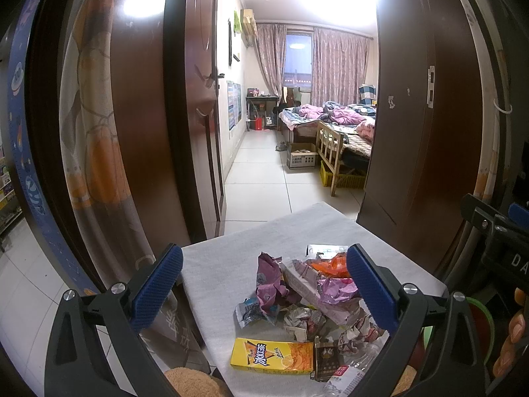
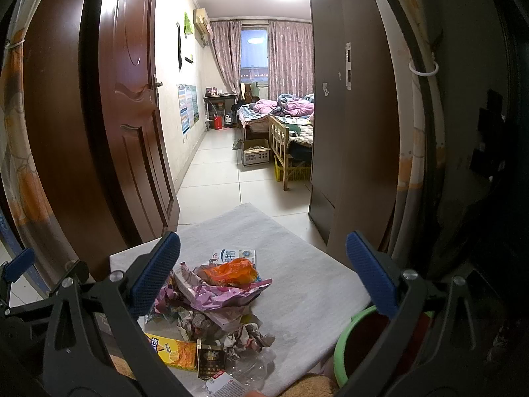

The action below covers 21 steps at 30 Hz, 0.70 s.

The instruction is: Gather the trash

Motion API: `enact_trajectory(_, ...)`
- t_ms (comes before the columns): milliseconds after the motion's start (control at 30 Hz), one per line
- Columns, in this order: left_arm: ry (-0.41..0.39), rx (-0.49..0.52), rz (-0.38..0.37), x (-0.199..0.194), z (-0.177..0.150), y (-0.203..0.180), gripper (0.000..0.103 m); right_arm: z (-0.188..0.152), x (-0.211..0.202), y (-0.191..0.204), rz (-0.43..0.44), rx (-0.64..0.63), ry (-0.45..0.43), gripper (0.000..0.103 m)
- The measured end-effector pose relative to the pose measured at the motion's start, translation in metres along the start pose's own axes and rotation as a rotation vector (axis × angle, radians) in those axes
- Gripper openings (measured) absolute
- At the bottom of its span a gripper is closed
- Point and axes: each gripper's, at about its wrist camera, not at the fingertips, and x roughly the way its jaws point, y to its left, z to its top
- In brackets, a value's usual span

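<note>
Trash, a heap of crumpled wrappers [image 1: 297,294] beside a yellow drink carton [image 1: 272,355], lies uncollected on the grey-clothed table [image 2: 307,284], left gripper [image 1: 264,294] and right gripper [image 2: 261,278] both spread, empty, green bin [image 2: 350,340] waiting alongside.

The drink box [image 1: 272,354] is yellow with an orange picture. The crumpled wrapper [image 1: 269,283] at 12 o'clock from it is purple. The bin [image 2: 355,337] is green. The cloth [image 2: 307,284] is grey.

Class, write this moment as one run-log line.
phase: before pickup | left gripper: open | right gripper: open | trash pile: on table | green bin: beside table
</note>
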Motion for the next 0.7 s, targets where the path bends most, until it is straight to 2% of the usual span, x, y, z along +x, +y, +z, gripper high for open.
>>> enact_trajectory(700,0.019,-0.014,0.001,0.005,-0.006,0.003,0.095,-0.005,0.011,0.007,0.002,-0.025,0.034,0.099)
